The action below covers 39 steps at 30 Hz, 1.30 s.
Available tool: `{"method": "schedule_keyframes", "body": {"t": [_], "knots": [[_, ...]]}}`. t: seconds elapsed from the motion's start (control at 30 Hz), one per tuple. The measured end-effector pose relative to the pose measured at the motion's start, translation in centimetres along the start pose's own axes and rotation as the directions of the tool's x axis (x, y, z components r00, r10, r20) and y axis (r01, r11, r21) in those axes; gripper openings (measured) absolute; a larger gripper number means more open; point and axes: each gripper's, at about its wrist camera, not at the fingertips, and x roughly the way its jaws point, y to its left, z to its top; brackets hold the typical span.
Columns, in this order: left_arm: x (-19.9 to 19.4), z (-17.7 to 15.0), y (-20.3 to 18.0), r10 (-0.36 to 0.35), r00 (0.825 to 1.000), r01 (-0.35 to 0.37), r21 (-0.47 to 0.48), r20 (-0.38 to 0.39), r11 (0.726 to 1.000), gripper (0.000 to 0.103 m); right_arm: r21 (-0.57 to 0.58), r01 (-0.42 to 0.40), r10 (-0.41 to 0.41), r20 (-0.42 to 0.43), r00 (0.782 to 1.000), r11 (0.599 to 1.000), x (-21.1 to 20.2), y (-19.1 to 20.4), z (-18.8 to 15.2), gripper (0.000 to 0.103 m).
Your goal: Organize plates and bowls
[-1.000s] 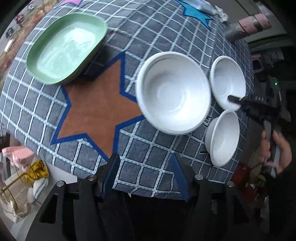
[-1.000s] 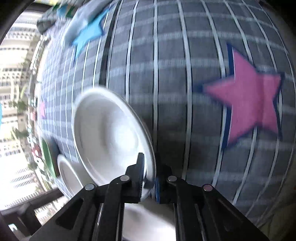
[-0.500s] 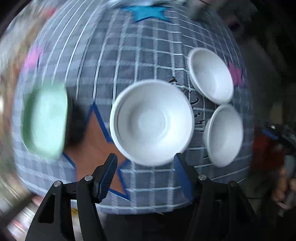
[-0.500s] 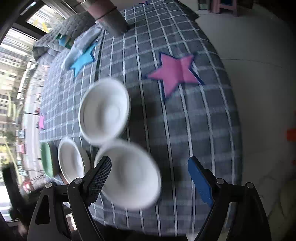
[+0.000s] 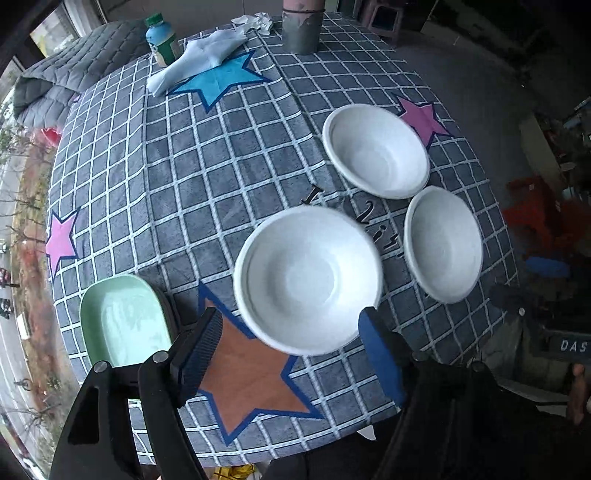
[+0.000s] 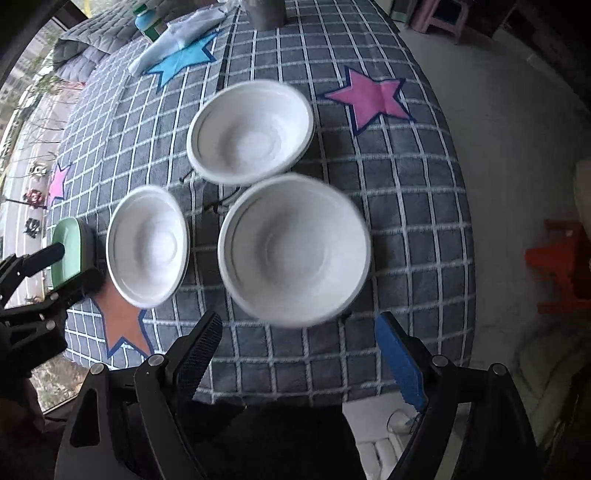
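While both grippers pointed down over the tabletop (image 5: 207,177), three white bowls (image 6: 293,249) sat upright in a close cluster on the checked cloth, and the green plate (image 5: 122,321) lay beside the orange star (image 5: 251,380). The left gripper (image 5: 291,354) hovered above the largest bowl (image 5: 308,278), its jaws opening and empty. The right gripper (image 6: 299,354) stood wide apart, holding nothing.

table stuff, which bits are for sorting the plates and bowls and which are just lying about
For the job:
- three white bowls
- green plate

Just lying about:
- bottle
- white cloth
- grey quilt
- grey pot
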Motion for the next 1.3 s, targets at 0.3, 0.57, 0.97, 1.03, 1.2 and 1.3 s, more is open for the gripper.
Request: {"method": "schedule_keyframes", "body": {"t": [0.3,0.57,0.97,1.03,1.2,1.3], "knots": [[-0.3,-1.7,0.6,-0.034,0.999,0.034,-0.005,0.002,0.999,0.079,0.0,0.119,-0.119,0.008,0.993,0.993,-2.3,1.0,-3.9,0.086],[-2.2,0.2,0.1,0.038,0.997,-0.034,-0.05,0.061,0.998,0.079,-0.164,0.113,-0.105,0.057,0.993,0.98,-3.2,2.2,-0.6,0.086],[-2.4,1.2,-4.8,0.133,0.991,-0.132,-0.025,0.008,0.991,0.079,-0.315,0.07,-0.051,0.07,0.996,0.946,-3.2,0.5,1.8,0.086],[-2.3,1.5,-5.4,0.141,0.99,-0.141,-0.022,0.003,0.99,0.079,-0.32,0.06,-0.041,0.067,0.997,0.945,-3.2,0.0,2.1,0.086],[-2.6,1.9,-6.5,0.165,0.986,-0.165,-0.009,0.003,0.986,0.079,-0.314,0.03,-0.013,0.056,0.998,0.949,-3.0,-1.1,2.8,0.086],[-2.7,1.9,-6.6,0.171,0.985,-0.171,-0.009,0.001,0.985,0.079,-0.32,0.03,-0.01,0.061,0.998,0.947,-3.2,-1.2,2.9,0.086]]}}
